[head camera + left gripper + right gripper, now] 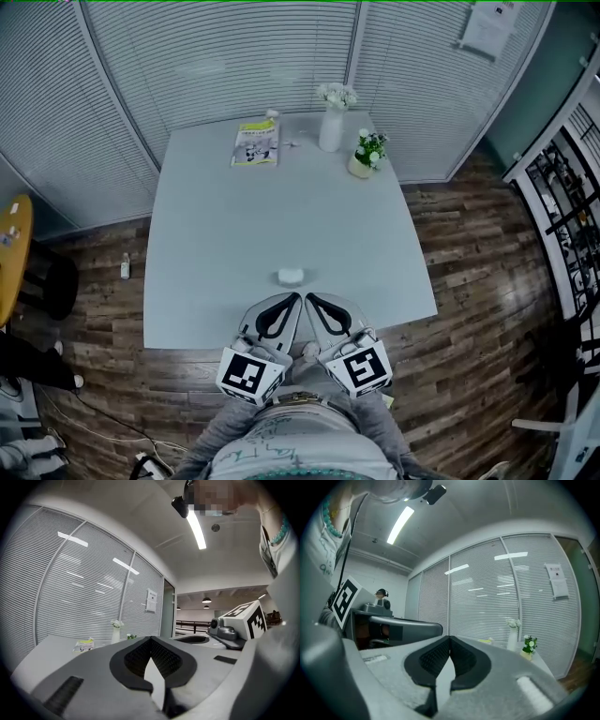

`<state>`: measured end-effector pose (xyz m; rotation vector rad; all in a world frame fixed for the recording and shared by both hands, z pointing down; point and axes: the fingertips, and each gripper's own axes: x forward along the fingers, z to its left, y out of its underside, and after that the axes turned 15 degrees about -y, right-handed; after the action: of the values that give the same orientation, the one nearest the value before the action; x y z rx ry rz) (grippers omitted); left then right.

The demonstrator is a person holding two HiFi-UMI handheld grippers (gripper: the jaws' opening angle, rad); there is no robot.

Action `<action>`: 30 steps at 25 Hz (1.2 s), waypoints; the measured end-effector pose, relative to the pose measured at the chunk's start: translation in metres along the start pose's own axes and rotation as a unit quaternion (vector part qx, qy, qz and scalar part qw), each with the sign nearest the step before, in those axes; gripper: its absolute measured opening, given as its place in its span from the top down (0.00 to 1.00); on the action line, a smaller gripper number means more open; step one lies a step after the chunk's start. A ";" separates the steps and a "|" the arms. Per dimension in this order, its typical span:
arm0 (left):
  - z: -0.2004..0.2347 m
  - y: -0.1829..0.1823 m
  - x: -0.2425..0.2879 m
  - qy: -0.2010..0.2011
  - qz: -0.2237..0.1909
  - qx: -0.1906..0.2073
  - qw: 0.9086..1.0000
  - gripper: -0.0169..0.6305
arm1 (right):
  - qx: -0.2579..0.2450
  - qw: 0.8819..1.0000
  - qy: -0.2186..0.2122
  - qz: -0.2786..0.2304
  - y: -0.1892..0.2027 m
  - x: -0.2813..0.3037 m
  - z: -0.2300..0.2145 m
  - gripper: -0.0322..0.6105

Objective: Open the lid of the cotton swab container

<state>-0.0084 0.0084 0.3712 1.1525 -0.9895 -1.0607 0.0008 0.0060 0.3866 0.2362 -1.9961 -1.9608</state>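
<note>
The setting is an office meeting area. Curved partition walls fitted with closed white horizontal blinds (216, 56) enclose a pale grey rectangular tabletop (281, 216) on a dark wood-plank floor (469, 244). A white paper notice (487, 28) hangs on the partition. A long fluorescent ceiling light (196, 529) runs overhead.

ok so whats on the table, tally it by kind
cotton swab container: 1
booklet: 1
vase of white flowers: 1
small potted plant: 1
tiny white bits, too small to tell: 2
total: 6
</note>
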 end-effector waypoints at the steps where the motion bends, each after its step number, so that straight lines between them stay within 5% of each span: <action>1: 0.000 0.000 0.008 -0.001 -0.001 0.003 1.000 0.98 | 0.000 1.000 -0.003 -0.001 0.001 0.001 -0.008 0.95; 19: 0.028 0.028 0.080 -0.052 0.030 0.008 0.998 0.98 | -0.018 0.996 -0.071 0.046 0.052 0.033 -0.077 0.95; 30: 0.068 0.069 0.101 -0.024 0.086 0.035 0.995 0.98 | -0.010 0.992 -0.061 0.107 0.106 0.062 -0.091 0.95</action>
<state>-0.0439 -0.0983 0.4548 1.0809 -1.1505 -0.9265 -0.0132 -0.0970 0.4986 -0.1024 -1.9821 -1.8991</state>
